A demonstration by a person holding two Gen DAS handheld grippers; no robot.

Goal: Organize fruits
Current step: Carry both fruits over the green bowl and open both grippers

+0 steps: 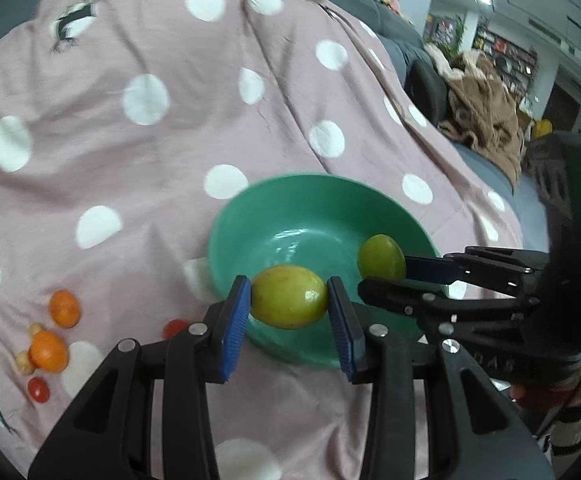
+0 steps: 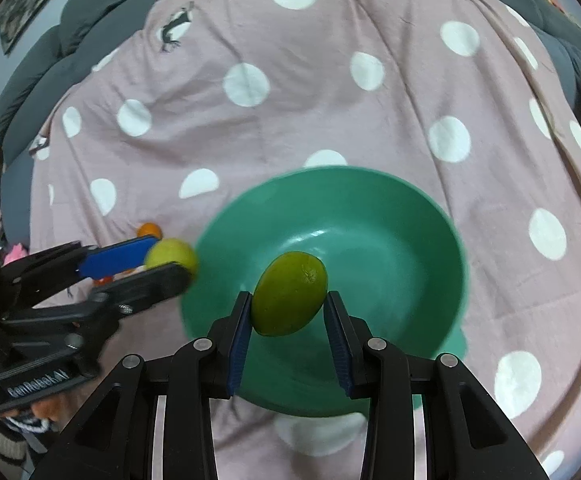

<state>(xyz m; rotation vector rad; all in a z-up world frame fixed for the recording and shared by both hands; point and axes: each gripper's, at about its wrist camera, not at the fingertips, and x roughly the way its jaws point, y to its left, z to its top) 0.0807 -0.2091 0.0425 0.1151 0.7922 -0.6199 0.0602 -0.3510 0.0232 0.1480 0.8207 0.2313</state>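
Note:
A green bowl (image 1: 246, 216) (image 2: 410, 216) sits on a pink spotted cloth. My left gripper (image 1: 289, 300) is shut on a yellow-green fruit (image 1: 289, 296) above the bowl's near rim; it also shows in the right wrist view (image 2: 170, 258). My right gripper (image 2: 288, 304) is shut on a darker green fruit (image 2: 289, 292) held over the bowl's inside; it shows in the left wrist view (image 1: 382, 264) too, coming in from the right. The bowl's floor looks bare.
Two oranges (image 1: 56, 330), small red tomatoes (image 1: 38, 390) and small pale fruits (image 1: 24, 360) lie on the pink cloth (image 1: 170, 140) at the lower left. A grey sofa edge (image 1: 410, 60) and brown blanket (image 1: 482, 112) lie far right.

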